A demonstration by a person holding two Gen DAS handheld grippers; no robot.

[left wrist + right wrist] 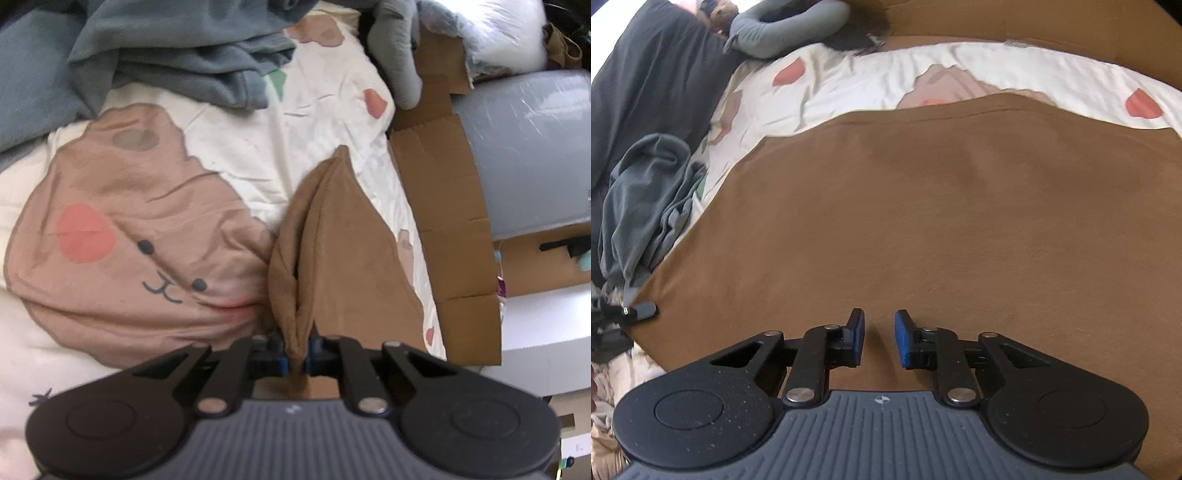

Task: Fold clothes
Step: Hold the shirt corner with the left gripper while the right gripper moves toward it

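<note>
- The left tool [297,350] is clamped on a bunched corner of the brown cloth [332,251]. The fabric runs away from the pads in a raised, creased ridge, so I judge the corner is being lifted or drawn over for a fold.
- The right tool [880,338] has its pads parted and grips nothing. It hangs low over the spread brown cloth [905,221], seemingly ready to pin or pick a second point.
- In the right view the cloth lies mostly flat on the bed [849,85], which suits folding.
- Count: two tools, one brown cloth.
- Farther off, one grey-blue garment [177,55] lies crumpled at the far left of the bed, probably waiting its turn.
- To the right of the bed stands opened cardboard [450,206]; how many boxes is unclear.
</note>
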